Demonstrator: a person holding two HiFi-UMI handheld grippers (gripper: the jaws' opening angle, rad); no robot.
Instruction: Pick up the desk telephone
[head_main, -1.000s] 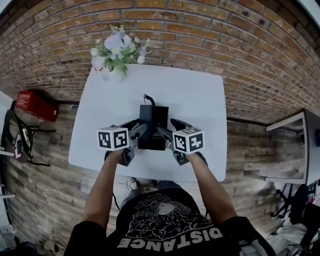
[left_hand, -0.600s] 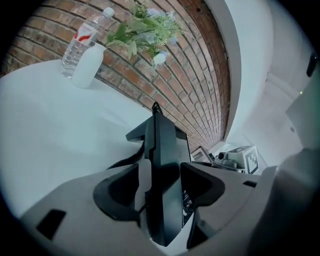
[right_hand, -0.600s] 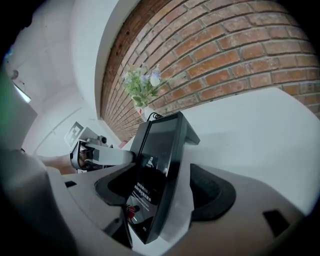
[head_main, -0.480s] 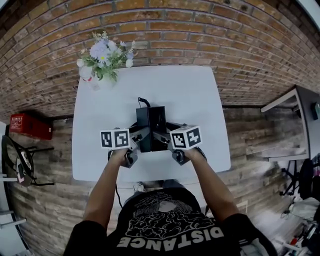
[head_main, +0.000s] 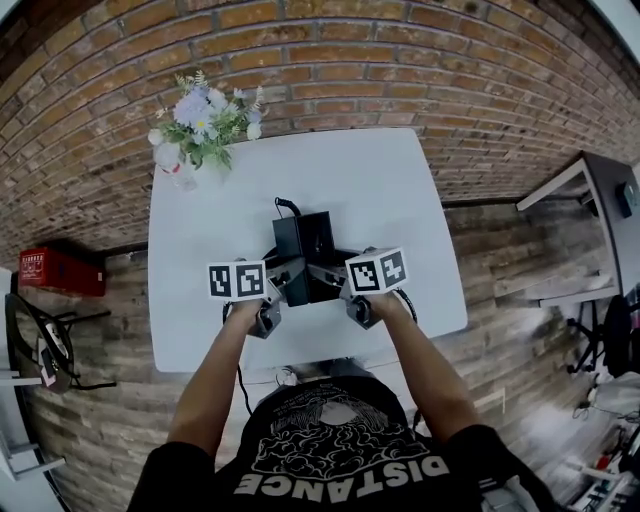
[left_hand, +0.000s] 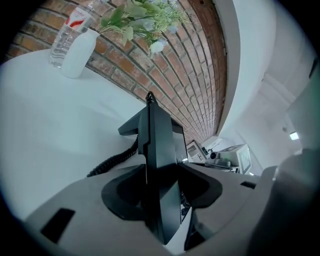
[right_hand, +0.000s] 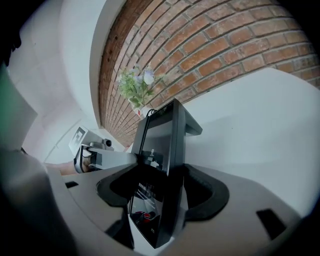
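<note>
**Head view.** The phone (head_main: 305, 250) stood on the white table (head_main: 400, 180). The flowers (head_main: 205, 110) were well beyond the phone, to its left. The left gripper (head_main: 285, 283) met the phone's left side and the right gripper (head_main: 325, 272) its right side, both at the phone's near end.

**Left gripper view.** The jaws were closing with the phone (left_hand: 157, 165) edge-on between them. Both pads appeared to bear on the phone's faces. The coiled cord (left_hand: 112, 162) ran off from the phone's left.

**Right gripper view.** These jaws were also closing, still spread wide. The phone (right_hand: 162, 165) filled the gap between them, screen side towards the left pad. The pads appeared to be in contact with the phone.

**Step in hand.** Judged from these views, the step was securing the two-sided grip, with the lift not yet begun.

**Next move.** Both grips should be firm first. The lift then calls for raising both grippers together and level, so that the phone does not twist or slip. Slack in the cord should be watched.
</note>
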